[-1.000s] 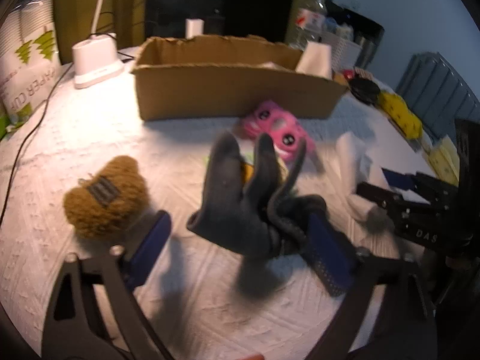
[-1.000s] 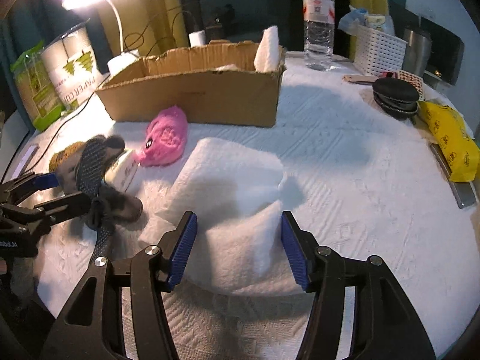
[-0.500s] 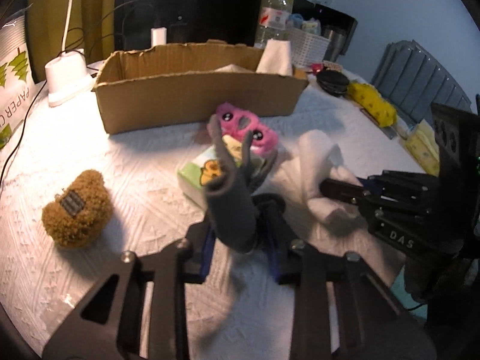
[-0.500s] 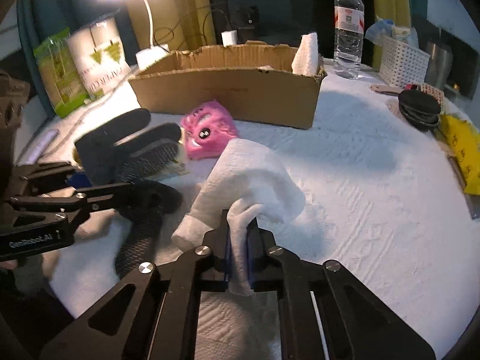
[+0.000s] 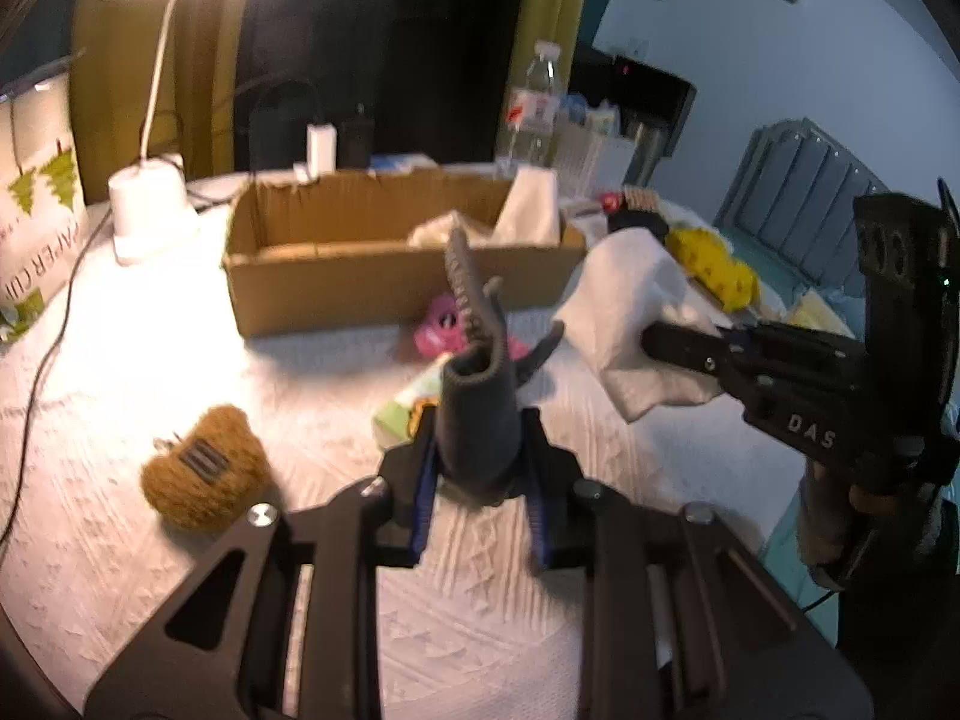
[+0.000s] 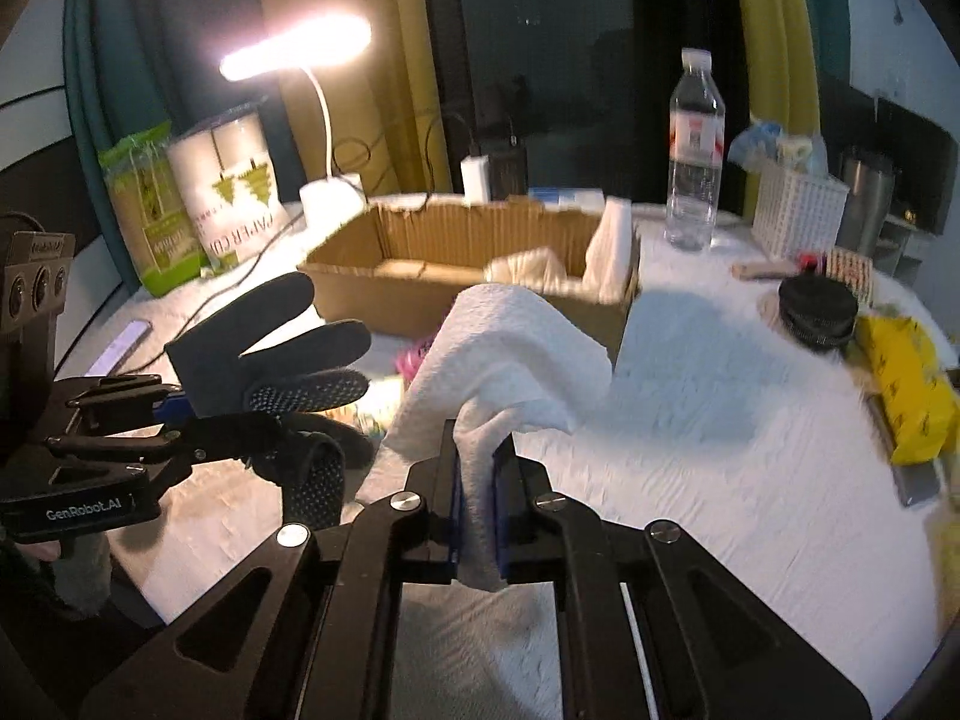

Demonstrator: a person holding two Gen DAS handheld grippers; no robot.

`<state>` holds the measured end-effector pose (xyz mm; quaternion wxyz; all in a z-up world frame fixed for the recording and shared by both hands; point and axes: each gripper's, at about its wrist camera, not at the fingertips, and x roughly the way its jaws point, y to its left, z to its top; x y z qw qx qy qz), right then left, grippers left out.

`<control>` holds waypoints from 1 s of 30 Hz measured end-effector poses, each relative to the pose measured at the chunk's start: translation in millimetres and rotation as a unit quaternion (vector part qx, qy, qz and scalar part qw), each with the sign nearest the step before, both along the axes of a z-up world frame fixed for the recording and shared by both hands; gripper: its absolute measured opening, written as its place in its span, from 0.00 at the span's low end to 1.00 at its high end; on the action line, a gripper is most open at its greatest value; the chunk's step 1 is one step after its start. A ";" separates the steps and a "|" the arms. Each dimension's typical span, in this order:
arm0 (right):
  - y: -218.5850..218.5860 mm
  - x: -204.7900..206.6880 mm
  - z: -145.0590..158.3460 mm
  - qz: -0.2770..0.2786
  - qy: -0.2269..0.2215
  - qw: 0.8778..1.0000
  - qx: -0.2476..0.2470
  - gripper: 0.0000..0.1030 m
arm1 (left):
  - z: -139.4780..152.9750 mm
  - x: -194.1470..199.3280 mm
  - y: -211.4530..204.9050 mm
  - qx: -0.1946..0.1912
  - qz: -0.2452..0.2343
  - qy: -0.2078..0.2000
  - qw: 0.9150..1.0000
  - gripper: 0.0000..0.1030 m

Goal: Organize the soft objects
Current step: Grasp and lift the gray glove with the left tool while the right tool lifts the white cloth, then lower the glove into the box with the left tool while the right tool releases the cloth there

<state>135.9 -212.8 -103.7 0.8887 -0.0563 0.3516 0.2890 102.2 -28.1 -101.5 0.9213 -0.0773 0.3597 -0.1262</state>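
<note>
My left gripper [image 5: 480,480] is shut on a dark grey glove [image 5: 480,414] and holds it above the table; the glove also shows in the right wrist view [image 6: 270,360]. My right gripper [image 6: 477,498] is shut on a white cloth [image 6: 510,354], lifted off the table; the cloth also shows in the left wrist view [image 5: 630,312]. An open cardboard box [image 5: 390,264] stands behind, with white soft items at its right end. A pink plush [image 5: 444,324], a brown plush [image 5: 204,468] and a green tissue pack [image 5: 408,408] lie on the table.
A lit desk lamp [image 5: 150,216] and a paper-cup sleeve [image 5: 36,228] stand at the left. A water bottle [image 6: 693,150], a white basket [image 6: 798,216], a black round case [image 6: 816,309] and a yellow packet [image 6: 906,384] sit at the right.
Both grippers have risen from the table with their loads. The glove and the white cloth now hang higher and closer to the box.
</note>
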 end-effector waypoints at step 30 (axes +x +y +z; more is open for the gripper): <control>31.3 46.1 63.6 0.018 -0.072 0.997 0.024 0.09 | 75.9 52.1 58.1 0.020 0.057 -0.111 0.992 0.24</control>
